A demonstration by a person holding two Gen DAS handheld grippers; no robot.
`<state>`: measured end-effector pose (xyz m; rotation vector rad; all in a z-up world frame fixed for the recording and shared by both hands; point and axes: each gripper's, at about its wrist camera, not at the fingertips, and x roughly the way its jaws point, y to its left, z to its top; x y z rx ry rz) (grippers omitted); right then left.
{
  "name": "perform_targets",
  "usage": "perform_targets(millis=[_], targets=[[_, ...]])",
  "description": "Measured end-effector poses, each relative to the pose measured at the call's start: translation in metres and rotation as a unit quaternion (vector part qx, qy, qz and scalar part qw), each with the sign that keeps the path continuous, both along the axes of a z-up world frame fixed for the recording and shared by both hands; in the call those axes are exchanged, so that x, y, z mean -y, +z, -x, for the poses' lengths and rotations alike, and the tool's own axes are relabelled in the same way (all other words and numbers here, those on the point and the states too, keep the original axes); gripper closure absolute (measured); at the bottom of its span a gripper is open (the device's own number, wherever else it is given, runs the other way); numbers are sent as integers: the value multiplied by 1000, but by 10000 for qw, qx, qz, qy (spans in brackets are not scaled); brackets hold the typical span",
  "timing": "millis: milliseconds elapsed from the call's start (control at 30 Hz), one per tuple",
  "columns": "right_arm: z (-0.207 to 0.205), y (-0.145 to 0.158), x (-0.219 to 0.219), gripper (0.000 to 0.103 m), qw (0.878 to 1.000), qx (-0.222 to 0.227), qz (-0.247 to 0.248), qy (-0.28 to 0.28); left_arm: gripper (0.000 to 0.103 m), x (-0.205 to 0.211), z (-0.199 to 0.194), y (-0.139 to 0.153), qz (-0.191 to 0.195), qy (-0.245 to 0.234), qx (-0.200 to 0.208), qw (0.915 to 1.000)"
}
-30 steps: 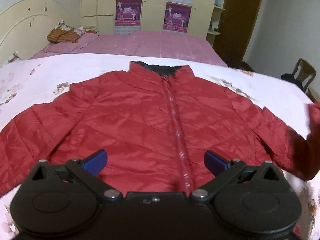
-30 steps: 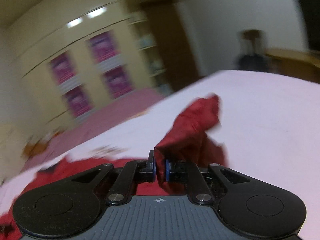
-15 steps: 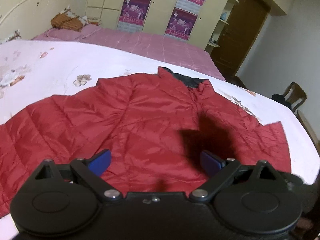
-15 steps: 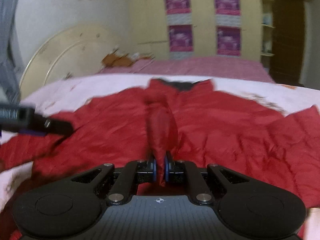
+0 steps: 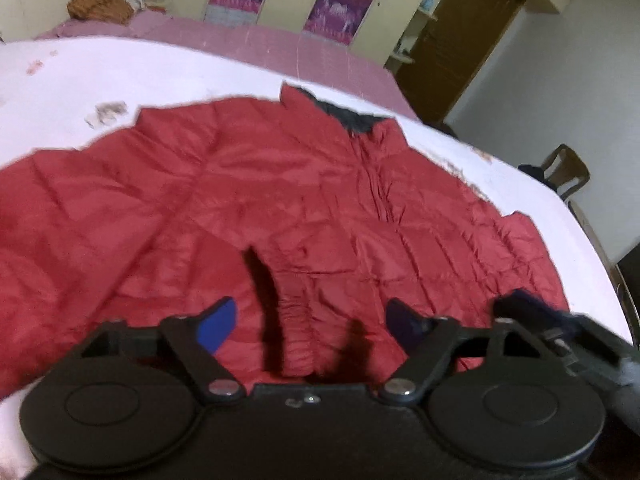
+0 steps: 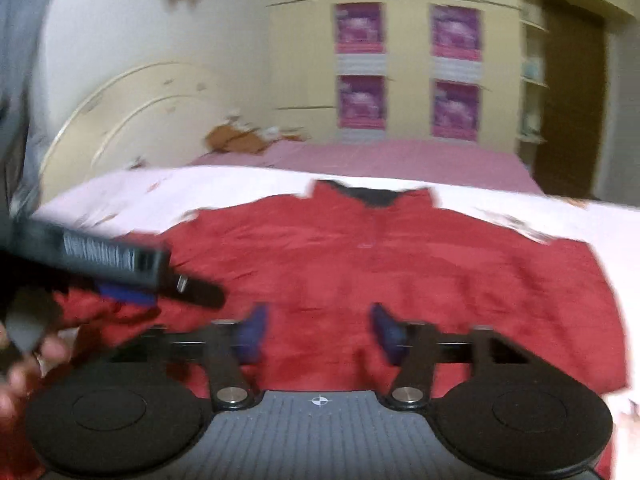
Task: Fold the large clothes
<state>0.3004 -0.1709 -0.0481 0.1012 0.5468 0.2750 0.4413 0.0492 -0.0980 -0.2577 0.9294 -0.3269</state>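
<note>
A red puffer jacket (image 5: 240, 200) lies front up on the white bedspread (image 5: 120, 72), dark collar (image 5: 352, 118) at the far side. One sleeve is folded across the body, and its gathered cuff (image 5: 296, 320) lies between the blue pads of my left gripper (image 5: 310, 324). Those jaws are closing but do not press the cuff. My right gripper (image 6: 319, 332) hovers low over the jacket (image 6: 400, 264), jaws opening, nothing between them. A right gripper finger (image 5: 520, 304) shows blurred at the right of the left wrist view.
A pink-covered bed (image 5: 280, 44) with a brown bundle (image 5: 98, 6) stands beyond. A wardrobe with purple posters (image 6: 360, 64) and a brown door (image 5: 460, 32) line the back wall. A wooden chair (image 5: 568, 172) stands right of the bed. A hand (image 6: 24, 364) shows lower left.
My right gripper swung the sleeve over the jacket's body and let it go, its jaws parting. My left gripper moved down toward the dropped cuff and its jaws narrowed.
</note>
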Motion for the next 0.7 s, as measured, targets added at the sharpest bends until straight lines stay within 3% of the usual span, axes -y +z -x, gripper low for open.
perform_targets(millis=[33,133,200,367,500,633,700], targets=[[0,4,13,72,9998,4,-108,-169,51,6,-5,-4,-115,-31,-30,9999],[3,14,47,77,9975,-48,-271,-657,79,17,-11,-7,-406,-134,150,9990],[5,18,64,77,9956,-91,-308,-885,87,18,-14,1,-369,-118,365,9986],[22,19,97,77,9912,-250,-455,-1217,92,-1,-7,28,-573,298,1049,9924],[30,17,111,77,9901,-327,-434,-1296,92,-26,-9,16,-783,612,803,9918],[28,11,117,78,9888,-434,-355,-1379,92,-26,-11,7,-908,606,696,9916],[22,9,122,88,9886,-474,-310,-1392,92,-22,-11,9,-875,589,756,9915]])
